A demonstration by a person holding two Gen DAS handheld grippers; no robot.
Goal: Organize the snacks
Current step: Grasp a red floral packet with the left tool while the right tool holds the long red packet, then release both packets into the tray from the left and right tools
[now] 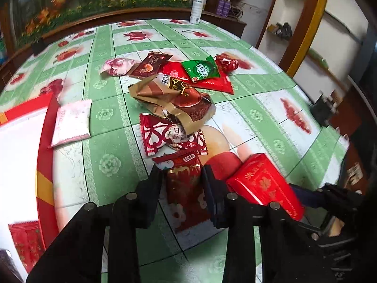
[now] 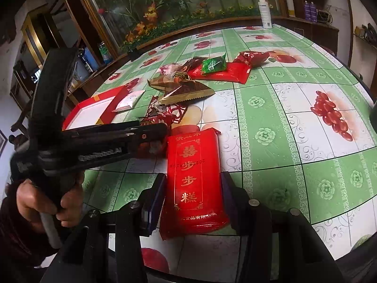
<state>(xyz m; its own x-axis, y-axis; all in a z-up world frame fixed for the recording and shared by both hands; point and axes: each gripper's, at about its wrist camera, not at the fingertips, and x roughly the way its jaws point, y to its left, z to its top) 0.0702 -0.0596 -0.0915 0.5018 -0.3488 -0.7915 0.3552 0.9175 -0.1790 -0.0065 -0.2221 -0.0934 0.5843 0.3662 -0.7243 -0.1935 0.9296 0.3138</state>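
Left claw (image 1: 182, 176) astride dark-red packet (image 1: 186, 193), contact unclear; right claw (image 2: 192, 181) likewise, red cake pack (image 2: 195, 184).

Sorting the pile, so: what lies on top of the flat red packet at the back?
A green packet lies on the flat red packet, covering its middle; whatever is printed there is hidden.

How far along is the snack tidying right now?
Barely started. One red packet lies in the red box, and a pink packet leans on its rim. In hand: the left gripper grips a dark red packet, the right gripper a red cake pack. The pile on the table remains.
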